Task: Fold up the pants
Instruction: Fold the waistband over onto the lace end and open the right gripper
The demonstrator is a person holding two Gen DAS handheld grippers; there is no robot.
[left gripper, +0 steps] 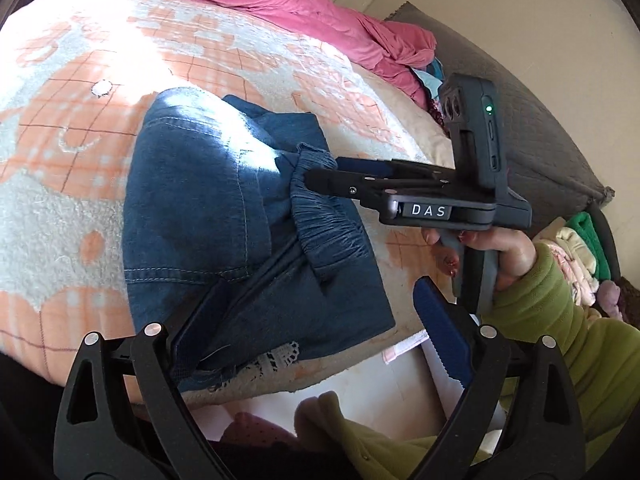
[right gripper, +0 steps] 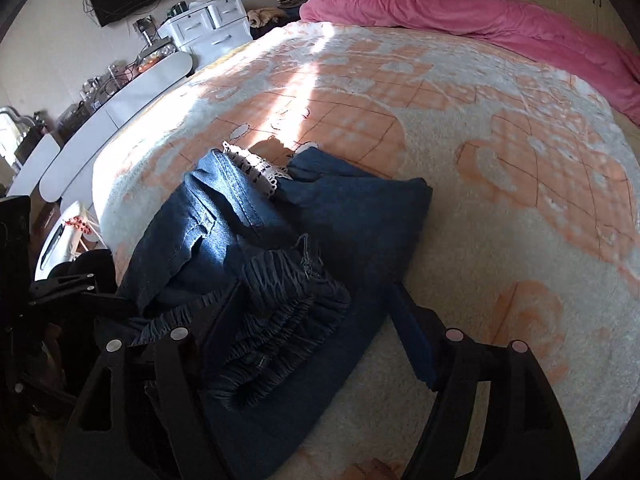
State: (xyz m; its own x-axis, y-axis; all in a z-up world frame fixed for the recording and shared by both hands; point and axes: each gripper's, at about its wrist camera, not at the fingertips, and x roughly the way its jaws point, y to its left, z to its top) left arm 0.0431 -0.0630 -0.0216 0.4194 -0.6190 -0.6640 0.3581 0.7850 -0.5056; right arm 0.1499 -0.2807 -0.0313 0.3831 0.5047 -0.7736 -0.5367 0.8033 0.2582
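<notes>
Your folded blue denim pants (left gripper: 224, 216) lie centre frame on the peach-and-white fleece blanket (left gripper: 68, 128), elastic waistband (right gripper: 280, 312) bunched on top. Your right gripper (right gripper: 312, 340) stands apart, straddling that waistband without pressing it. Your left gripper (left gripper: 316, 340) is also apart, one pad at the lower denim edge and the lace hem trim (left gripper: 276, 360). Risk: the loose waistband may spring open and undo the fold; a pad could snag the lace.
</notes>
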